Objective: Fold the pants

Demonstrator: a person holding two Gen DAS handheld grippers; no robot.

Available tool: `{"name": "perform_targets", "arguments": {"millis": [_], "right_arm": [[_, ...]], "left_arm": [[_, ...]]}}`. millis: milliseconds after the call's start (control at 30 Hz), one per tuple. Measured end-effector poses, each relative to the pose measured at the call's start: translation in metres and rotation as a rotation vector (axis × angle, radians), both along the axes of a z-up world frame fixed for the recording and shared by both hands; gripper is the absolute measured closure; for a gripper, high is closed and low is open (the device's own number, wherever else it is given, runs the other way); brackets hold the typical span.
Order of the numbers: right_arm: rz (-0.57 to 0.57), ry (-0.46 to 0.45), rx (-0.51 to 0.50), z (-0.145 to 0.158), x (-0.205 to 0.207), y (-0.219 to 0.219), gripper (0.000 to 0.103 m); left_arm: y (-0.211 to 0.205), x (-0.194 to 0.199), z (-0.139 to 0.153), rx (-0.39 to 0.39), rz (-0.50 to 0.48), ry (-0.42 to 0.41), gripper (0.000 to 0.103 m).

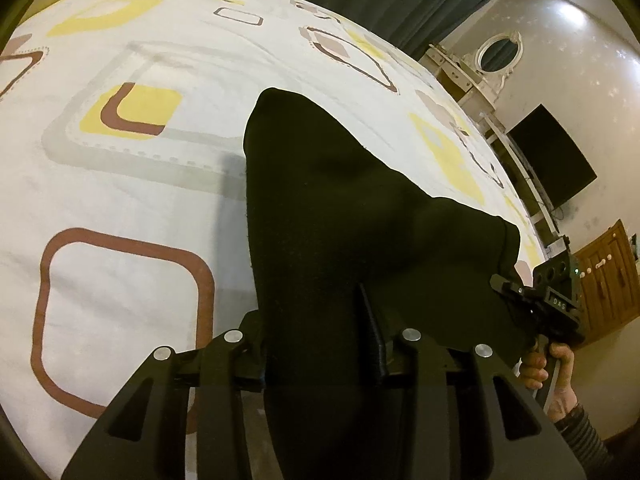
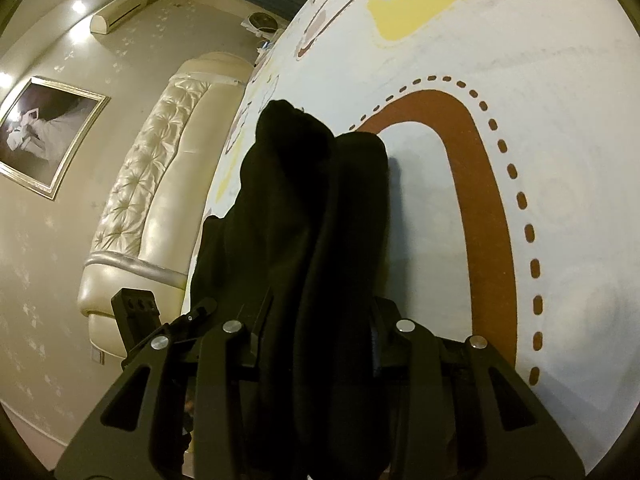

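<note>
One pair of black, soft-knit pants point(image 1: 340, 208) hangs between two grippers above a bed covered with a white sheet printed with yellow and brown rounded squares point(image 1: 132, 184), its far end trailing down onto the sheet toward the bed's middle. The left gripper point(image 1: 320, 344) has its jaws closed tight on bunched black cloth, and the right gripper point(image 2: 316, 332) likewise has its jaws clamped on a thick gathered wad of the same garment. The step in hand looks like carrying the held edge over to make a fold; doing it well probably means keeping both grips level, pulling the cloth taut between them, and lowering it squarely onto the trailing part. Count: one garment, two grippers, one bed.
</note>
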State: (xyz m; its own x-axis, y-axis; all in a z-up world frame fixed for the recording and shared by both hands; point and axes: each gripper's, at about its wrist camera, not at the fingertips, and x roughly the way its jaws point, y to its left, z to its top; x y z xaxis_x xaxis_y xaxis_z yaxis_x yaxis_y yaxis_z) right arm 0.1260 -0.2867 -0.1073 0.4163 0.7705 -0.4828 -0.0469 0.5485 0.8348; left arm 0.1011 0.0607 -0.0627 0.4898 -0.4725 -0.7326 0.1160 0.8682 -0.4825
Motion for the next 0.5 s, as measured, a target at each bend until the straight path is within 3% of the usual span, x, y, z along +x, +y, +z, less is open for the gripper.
{"name": "perform_targets", "arguments": {"millis": [400, 500], "right_arm": [[-0.025, -0.011, 0.019, 0.0, -0.004, 0.0, 0.069], [-0.029, 0.002, 0.028, 0.001, -0.004, -0.002, 0.062]], "left_arm": [[-0.002, 0.013, 0.0, -0.007, -0.016, -0.008, 0.061], [0.001, 0.014, 0.0, -0.025, -0.024, -0.006, 0.055]]}}
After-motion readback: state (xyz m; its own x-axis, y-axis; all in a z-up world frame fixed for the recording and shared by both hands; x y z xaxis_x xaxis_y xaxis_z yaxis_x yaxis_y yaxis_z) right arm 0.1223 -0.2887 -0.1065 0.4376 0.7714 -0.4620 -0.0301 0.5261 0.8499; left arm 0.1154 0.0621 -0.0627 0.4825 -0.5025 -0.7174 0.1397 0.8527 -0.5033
